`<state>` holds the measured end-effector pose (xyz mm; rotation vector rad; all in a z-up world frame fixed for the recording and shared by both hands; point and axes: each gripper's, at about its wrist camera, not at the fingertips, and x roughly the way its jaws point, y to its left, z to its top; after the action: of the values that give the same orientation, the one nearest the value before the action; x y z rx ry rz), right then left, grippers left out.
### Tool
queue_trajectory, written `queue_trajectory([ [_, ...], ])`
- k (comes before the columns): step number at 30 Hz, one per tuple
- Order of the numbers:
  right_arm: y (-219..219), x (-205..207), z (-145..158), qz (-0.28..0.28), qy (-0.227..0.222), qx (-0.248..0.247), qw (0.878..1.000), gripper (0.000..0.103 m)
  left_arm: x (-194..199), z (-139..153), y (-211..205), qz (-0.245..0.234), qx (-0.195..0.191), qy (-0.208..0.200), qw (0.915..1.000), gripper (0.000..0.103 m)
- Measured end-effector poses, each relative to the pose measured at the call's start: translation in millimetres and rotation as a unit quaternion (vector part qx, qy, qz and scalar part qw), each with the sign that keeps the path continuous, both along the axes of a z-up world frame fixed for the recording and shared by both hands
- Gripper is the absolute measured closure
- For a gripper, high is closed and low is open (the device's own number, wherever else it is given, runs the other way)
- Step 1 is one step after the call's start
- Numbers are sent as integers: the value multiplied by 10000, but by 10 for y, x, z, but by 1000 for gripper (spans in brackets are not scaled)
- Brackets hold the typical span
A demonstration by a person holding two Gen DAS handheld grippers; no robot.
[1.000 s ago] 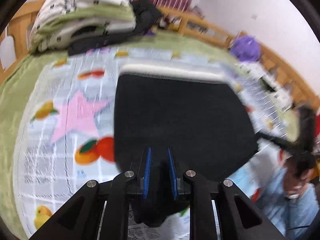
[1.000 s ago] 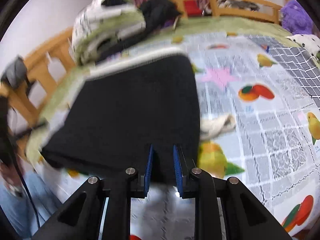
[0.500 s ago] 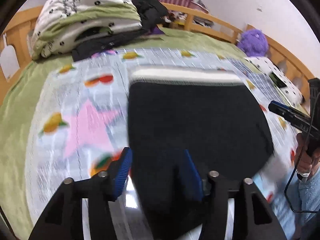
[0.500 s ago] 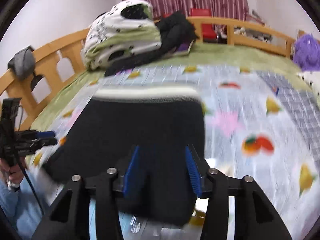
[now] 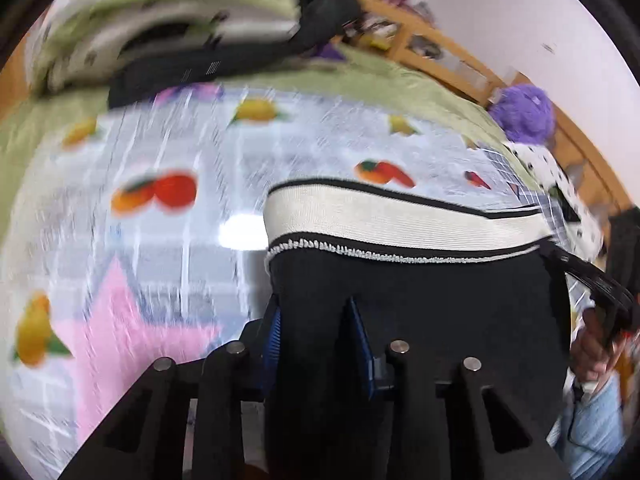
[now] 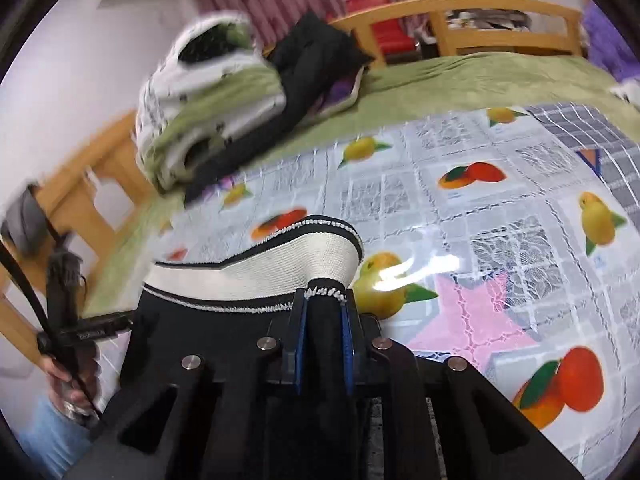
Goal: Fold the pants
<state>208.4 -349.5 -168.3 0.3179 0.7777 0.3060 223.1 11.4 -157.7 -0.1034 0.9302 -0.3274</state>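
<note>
Black pants (image 5: 432, 300) with a white ribbed waistband (image 5: 400, 220) lie folded on the bed's fruit-print sheet (image 5: 168, 240). My left gripper (image 5: 316, 336) sits at the pants' left side just below the waistband. Its jaws are closing and the blue pads (image 5: 273, 336) press on black cloth that fills the gap. My right gripper (image 6: 323, 340) is at the pants' right corner (image 6: 184, 344). Its jaws are closing too, with a bunch of black cloth pinched between the pads (image 6: 301, 344) and the waistband (image 6: 280, 268) humped up just ahead.
Folded quilts (image 6: 208, 92) and dark clothes (image 6: 316, 52) are piled at the far end of the bed on a green blanket (image 6: 460, 80). A wooden rail (image 6: 460, 8) runs round the bed. A purple plush toy (image 5: 524, 112) sits far right. A hand (image 5: 592, 352) shows at the edge.
Both grippers let go of the pants' near edge, opened wide, moved forward over the black cloth to just short of the waistband, and have closed on cloth there.
</note>
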Motion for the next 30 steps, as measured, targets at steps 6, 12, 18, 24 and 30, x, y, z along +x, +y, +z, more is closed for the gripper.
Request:
queue_trajectory([
  [6,-17,109,-145,71,390,-560,9976,70,-30,231,-192,86,657,-428,9969,69],
  [12,222,168,39,179,144,-755,9969,70,296,182,-341,-90,392,-189,9990,43],
  [18,338,-9,-1,174,400,-965,9944,70,-227,139,-190,-147,641,-159,9977,45],
  [24,277,-673,-23,235,597,-789,9948,70,-1330,30,354,-101,528,-101,9985,45],
  [30,204,-1108,-131,-33,686,-460,9966,69,-2034,-132,498,-359,427,-64,9984,45],
])
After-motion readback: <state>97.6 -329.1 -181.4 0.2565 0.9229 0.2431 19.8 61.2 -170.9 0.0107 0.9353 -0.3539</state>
